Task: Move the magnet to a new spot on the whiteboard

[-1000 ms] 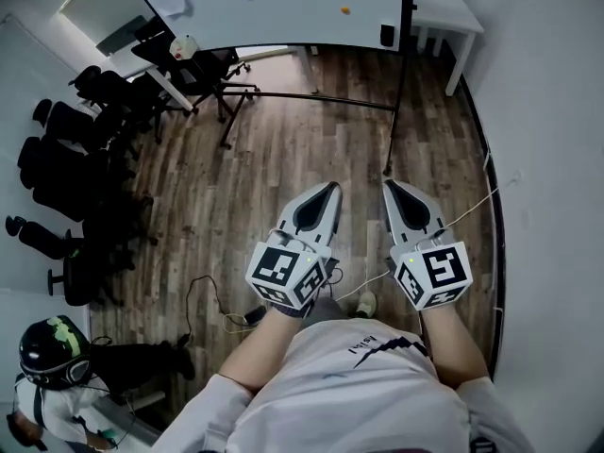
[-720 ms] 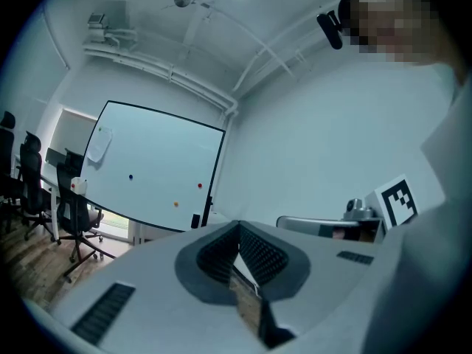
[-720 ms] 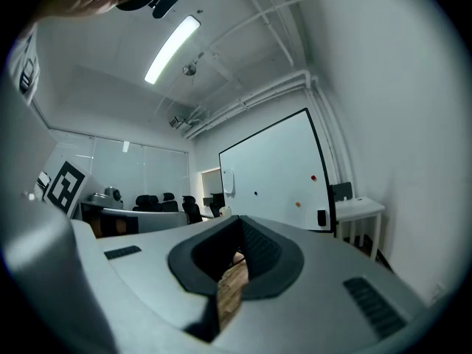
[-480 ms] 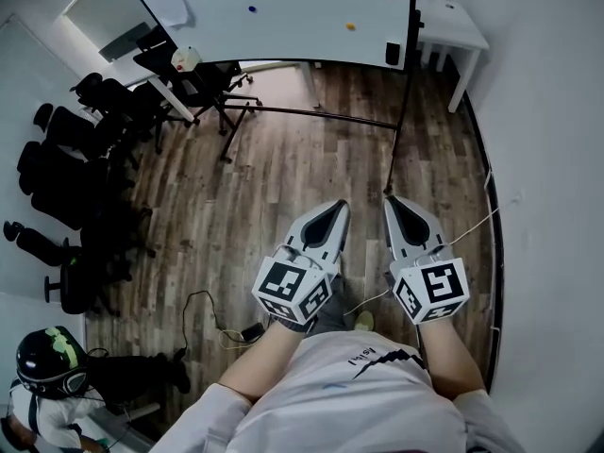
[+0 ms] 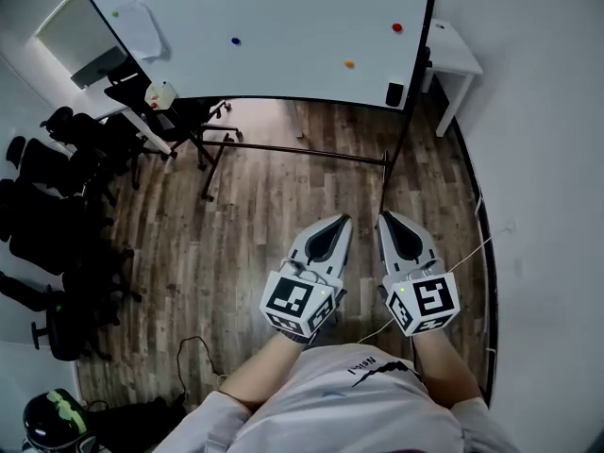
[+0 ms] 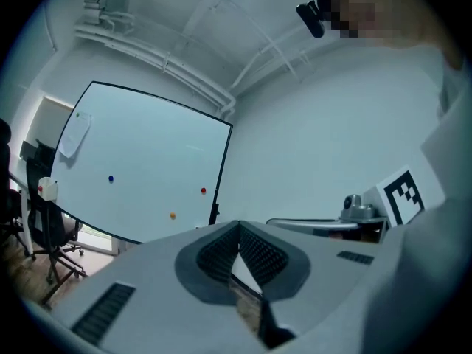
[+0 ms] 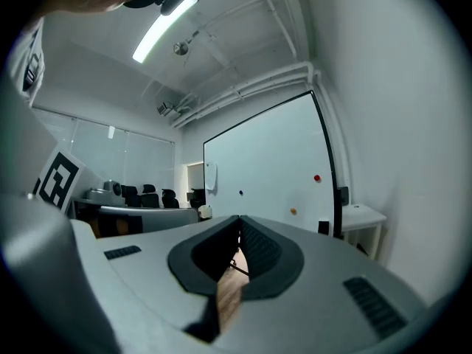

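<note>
The left gripper (image 5: 337, 223) and right gripper (image 5: 386, 221) are hanging side by side over the floor, well short of the whiteboard (image 5: 283, 8) — so the step is just getting closer. I'd be picking one magnet, opening the jaws on the way in, and coming at it square. Both are sitting pinched together, holding and touching nothing. The red magnet (image 5: 397, 27) and orange magnet (image 5: 349, 64) are sticking near the board's right edge, the blue magnet (image 5: 235, 41) further left — can't tell which one's meant.

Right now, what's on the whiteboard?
Whiteboard carries a blue magnet, an orange magnet, a red magnet and a white sheet near its left edge. Nothing covers its face; its back is hidden.
</note>
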`<state>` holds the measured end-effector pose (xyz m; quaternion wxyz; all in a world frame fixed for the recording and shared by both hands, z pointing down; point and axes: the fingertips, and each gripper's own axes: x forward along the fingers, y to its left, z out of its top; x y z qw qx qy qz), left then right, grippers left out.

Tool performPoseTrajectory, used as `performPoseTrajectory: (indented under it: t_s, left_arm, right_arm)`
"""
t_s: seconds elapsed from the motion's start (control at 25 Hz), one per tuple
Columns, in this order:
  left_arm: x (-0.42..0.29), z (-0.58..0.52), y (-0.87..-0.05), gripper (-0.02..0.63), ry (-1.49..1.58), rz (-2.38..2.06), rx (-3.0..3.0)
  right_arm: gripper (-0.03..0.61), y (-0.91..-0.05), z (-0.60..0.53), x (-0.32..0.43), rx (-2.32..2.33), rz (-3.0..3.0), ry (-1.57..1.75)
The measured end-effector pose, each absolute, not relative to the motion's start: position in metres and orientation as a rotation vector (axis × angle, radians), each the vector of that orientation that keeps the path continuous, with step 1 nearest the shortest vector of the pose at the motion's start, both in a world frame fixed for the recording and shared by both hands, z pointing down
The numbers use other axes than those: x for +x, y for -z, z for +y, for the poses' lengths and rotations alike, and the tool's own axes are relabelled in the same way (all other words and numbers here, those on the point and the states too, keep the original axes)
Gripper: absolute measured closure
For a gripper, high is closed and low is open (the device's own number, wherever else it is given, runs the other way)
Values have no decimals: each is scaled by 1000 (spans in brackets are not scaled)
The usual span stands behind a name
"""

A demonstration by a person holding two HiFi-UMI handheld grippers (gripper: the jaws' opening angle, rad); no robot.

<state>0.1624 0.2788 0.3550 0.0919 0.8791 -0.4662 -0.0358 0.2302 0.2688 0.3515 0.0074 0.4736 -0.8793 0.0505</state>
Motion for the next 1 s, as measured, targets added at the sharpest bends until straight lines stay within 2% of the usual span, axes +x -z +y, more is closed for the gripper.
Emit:
performPoseTrajectory:
  t_s: [0.44,1.0]
  left_arm:
    - [93,144,-358,601,115,-1309,2642]
    - [86,3,-376,601,101,-1257,2679]
  right_arm:
    - [565,-358,133,173,1592,-2648,-157]
    - [565,-377,-18,170,1725,-2611,-151]
